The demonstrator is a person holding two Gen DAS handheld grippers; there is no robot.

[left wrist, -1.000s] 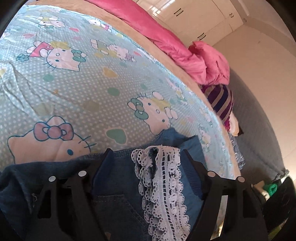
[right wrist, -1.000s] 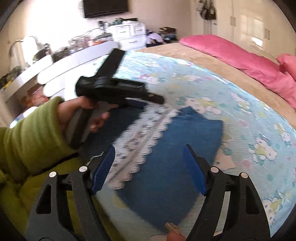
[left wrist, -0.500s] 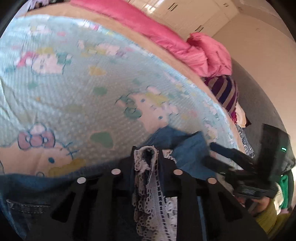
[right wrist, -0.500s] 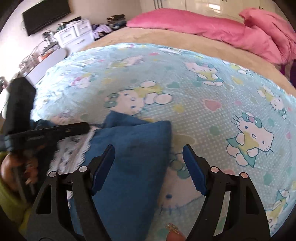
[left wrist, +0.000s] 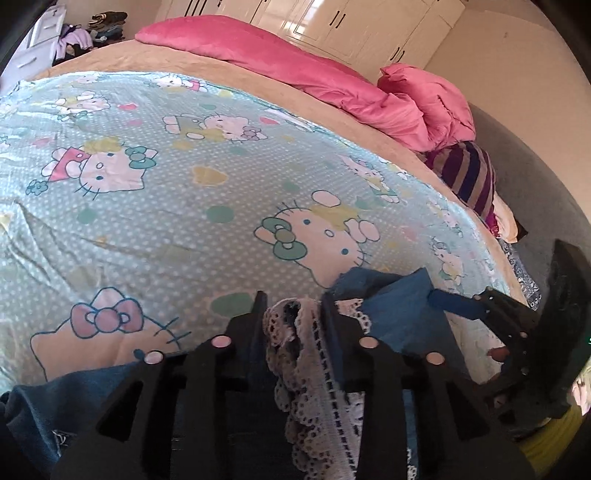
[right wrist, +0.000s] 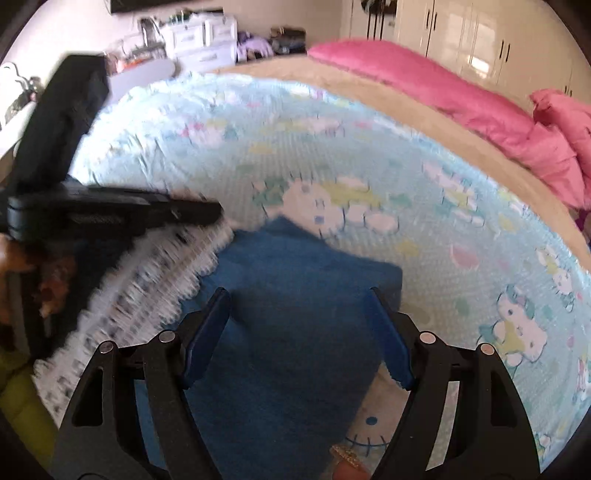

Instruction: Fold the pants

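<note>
Blue denim pants (right wrist: 295, 369) with a white lace hem (right wrist: 147, 288) lie on a light blue cartoon-cat bedsheet (right wrist: 332, 147). In the left wrist view my left gripper (left wrist: 291, 299) has the bunched lace hem (left wrist: 310, 369) pinched between its fingers, and its jaws are opening. The blue leg (left wrist: 399, 306) lies just to its right. My right gripper (right wrist: 297, 295) hovers open over the folded blue leg, the fabric under and between its fingers but not pressed, and its jaws are closing slightly. The right gripper's blue-padded fingertip (left wrist: 436, 295) reaches the leg's right edge.
A pink duvet (left wrist: 332, 81) and a striped pillow (left wrist: 469, 177) lie along the bed's far side, with white wardrobes (left wrist: 351, 26) behind. Drawers and clutter (right wrist: 207, 44) stand at the far left. A hand and a green sleeve (right wrist: 18, 391) hold the left gripper at the bed edge.
The left gripper went from wide open to closed on the lace hem. The right gripper came into the left view and dropped closer over the blue leg.
</note>
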